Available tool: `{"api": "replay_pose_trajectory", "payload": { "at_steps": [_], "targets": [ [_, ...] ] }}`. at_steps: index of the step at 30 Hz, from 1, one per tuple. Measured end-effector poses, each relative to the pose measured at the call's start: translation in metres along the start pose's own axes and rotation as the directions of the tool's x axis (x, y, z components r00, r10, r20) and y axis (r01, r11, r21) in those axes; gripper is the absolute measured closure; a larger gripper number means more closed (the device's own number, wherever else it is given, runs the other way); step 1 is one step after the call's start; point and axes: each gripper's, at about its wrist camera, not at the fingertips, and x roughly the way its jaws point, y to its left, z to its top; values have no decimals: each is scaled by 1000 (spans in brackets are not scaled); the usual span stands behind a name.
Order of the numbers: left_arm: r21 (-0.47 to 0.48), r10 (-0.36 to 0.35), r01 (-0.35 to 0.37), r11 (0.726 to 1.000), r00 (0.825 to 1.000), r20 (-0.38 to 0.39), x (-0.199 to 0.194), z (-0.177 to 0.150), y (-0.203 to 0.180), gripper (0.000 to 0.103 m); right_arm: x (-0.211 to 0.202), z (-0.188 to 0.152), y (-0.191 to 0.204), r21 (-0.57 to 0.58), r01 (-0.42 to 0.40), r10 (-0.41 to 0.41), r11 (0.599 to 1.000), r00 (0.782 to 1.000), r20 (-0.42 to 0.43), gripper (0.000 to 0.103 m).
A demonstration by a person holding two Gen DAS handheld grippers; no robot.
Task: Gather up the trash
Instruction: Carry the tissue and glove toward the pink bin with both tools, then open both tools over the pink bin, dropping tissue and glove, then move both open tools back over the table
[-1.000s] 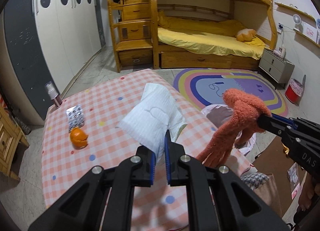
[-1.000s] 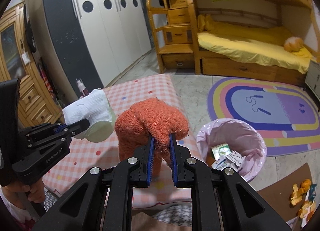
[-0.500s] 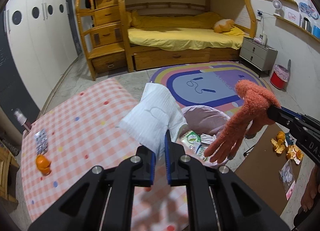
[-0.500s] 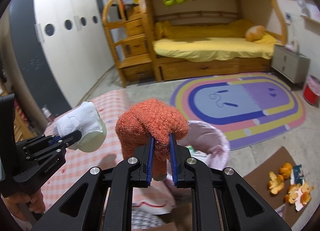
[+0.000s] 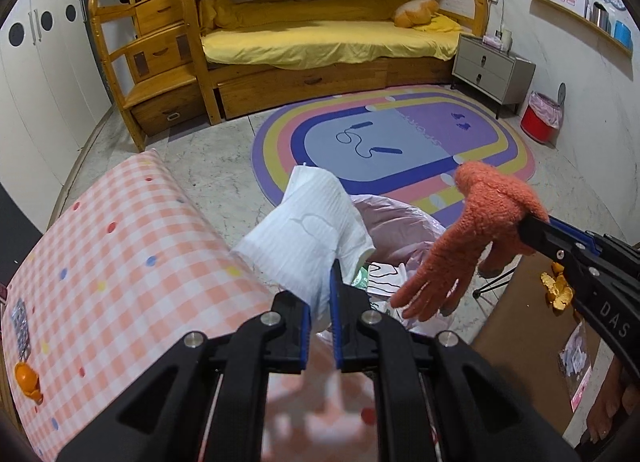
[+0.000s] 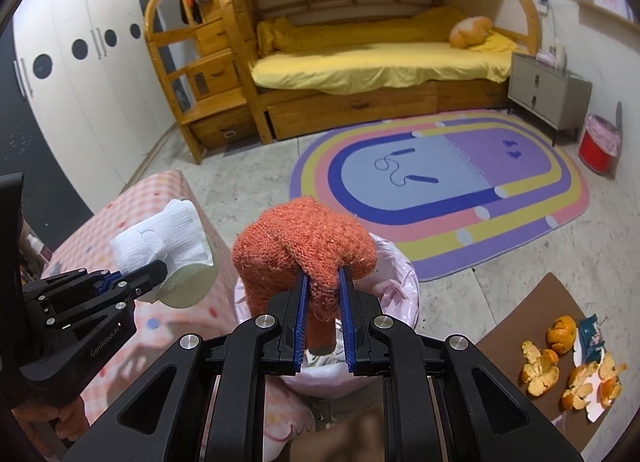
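Beside the worktop, with its pink checked cloth, a bin lined with a pink bag stands on the floor, and both claws hang over it. Left claw is clamped tight on a white folded paper towel, which sticks up and forward from between the blue pads; in the right wrist view the same towel shows wrapped around something pale and rounded that I cannot identify. Right claw is closed on an orange fuzzy glove, pinching it near the cuff. From the left wrist view the glove hangs with its fingers drooping down toward the bin's mouth. Inside the bin, paper scraps and a green-printed wrapper already lie at the bottom.

On the worktop's far left edge sit a blister pack of pills and a piece of orange peel, well apart from the claws. To the right of the bin, a brown cardboard sheet lies on the floor carrying several orange peels and a torn wrapper. Farther back are a rainbow-coloured rug, a wooden bunk bed with yellow bedding, and a small red bin by the grey nightstand.
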Motion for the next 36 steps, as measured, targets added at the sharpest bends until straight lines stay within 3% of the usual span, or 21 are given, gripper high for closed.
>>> {"api": "replay_pose_trajectory", "payload": {
  "at_steps": [8, 10, 13, 14, 23, 36],
  "targets": [
    [16, -16, 17, 1000, 998, -68, 43, 22, -6, 91, 45, 7, -16, 40, 3, 0, 999, 998, -57, 83],
    [14, -24, 25, 1000, 996, -84, 50, 26, -6, 73, 55, 9, -18, 50, -18, 21, 999, 997, -72, 79],
    [-7, -25, 25, 1000, 997, -77, 51, 27, -1, 50, 67, 9, -22, 65, -43, 50, 997, 993, -105, 60],
    [-15, -21, 20, 1000, 997, -77, 50, 26, 1, 48, 67, 8, -22, 65, -40, 47, 997, 993, -110, 55],
    [-108, 48, -50, 993, 999, -24, 6, 8, 29, 48, 14, 4, -6, 57, -75, 77, 996, 996, -41, 55],
    [-276, 180, -158, 948, 982, 54, -102, -45, 97, 44, -68, -13, 86, -152, -235, 239, 960, 971, 5, 56]
  ]
}}
